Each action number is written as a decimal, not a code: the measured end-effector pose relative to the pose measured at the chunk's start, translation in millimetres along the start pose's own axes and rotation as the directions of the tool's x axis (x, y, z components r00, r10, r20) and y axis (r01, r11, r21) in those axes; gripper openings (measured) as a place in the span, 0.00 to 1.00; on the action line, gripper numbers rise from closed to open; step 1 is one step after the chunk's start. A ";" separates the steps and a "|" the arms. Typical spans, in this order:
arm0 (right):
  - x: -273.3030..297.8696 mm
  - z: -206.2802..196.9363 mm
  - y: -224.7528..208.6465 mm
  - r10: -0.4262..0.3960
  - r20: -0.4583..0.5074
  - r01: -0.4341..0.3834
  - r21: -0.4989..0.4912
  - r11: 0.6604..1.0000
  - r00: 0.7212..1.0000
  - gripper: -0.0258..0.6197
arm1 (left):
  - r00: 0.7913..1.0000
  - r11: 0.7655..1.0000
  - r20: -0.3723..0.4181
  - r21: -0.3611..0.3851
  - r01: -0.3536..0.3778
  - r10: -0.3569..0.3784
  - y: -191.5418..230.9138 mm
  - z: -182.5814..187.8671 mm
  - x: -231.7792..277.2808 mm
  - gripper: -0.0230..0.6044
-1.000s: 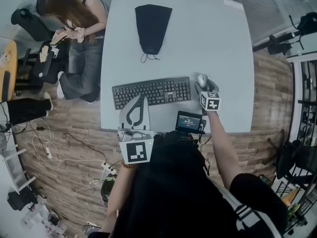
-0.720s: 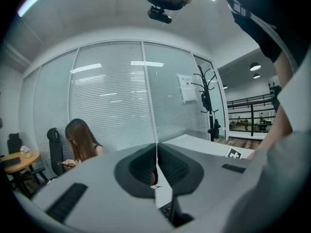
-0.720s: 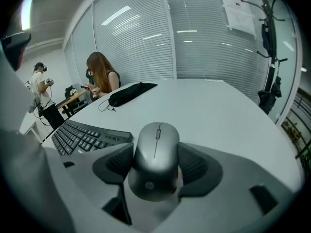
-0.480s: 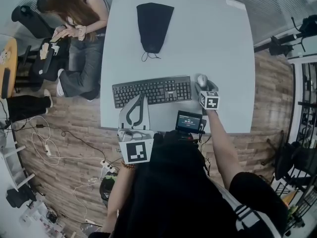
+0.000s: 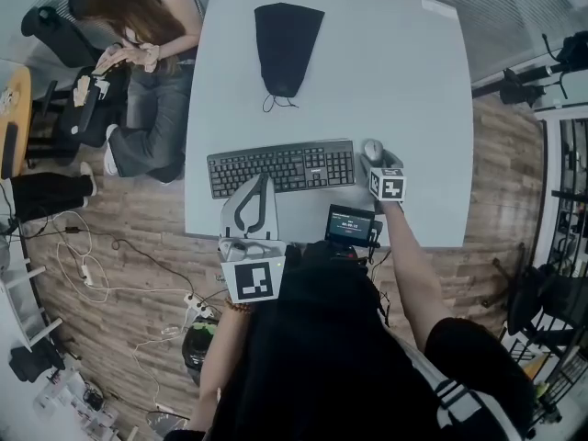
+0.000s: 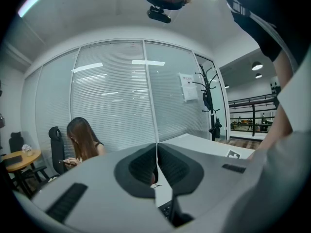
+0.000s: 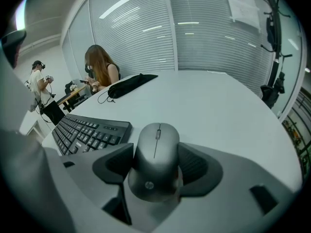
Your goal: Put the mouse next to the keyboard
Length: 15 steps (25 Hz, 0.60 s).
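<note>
Right gripper (image 5: 374, 155) has stayed where it was a second ago, its jaws partly spread and pressed to both sides of the mouse (image 7: 155, 154). The mouse is just off the right end of the keyboard (image 5: 280, 168). Left gripper (image 5: 264, 182) has not shifted either. Its jaws meet on nothing, over the keyboard's near edge.

The table (image 5: 395, 72) spreads beyond both grippers. A seated person (image 5: 138, 35) is well off to the left gripper's left. A black pouch (image 5: 287, 44) lies far ahead of the left gripper.

From the head view, the right gripper's marker cube (image 5: 389, 186) covers the mouse's rear. Whether the mouse rests on the table or hangs just above it cannot be told.
</note>
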State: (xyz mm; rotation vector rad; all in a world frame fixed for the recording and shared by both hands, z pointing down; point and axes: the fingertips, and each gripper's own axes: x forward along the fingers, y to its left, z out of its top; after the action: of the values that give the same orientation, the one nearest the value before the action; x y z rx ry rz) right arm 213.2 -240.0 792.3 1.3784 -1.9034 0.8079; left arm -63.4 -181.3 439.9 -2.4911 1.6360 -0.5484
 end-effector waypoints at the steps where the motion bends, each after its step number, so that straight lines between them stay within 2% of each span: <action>1: 0.8 0.3 -0.2 0.001 -0.002 -0.001 -0.001 1.000 1.000 0.49 | 1.000 1.000 0.002 0.000 -0.002 0.002 0.0 0.0 0.1 0.06; 15: 7.5 0.4 -0.8 -0.005 -0.027 0.005 0.004 1.000 1.000 0.49 | 1.000 1.000 0.000 -0.012 -0.009 0.009 -2.1 -4.0 -1.5 0.06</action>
State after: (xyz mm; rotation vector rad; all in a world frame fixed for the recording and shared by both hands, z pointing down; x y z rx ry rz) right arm 212.1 -244.8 798.1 1.3671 -1.8778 0.8247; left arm -63.6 -178.7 443.9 -2.4915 1.6546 -0.5391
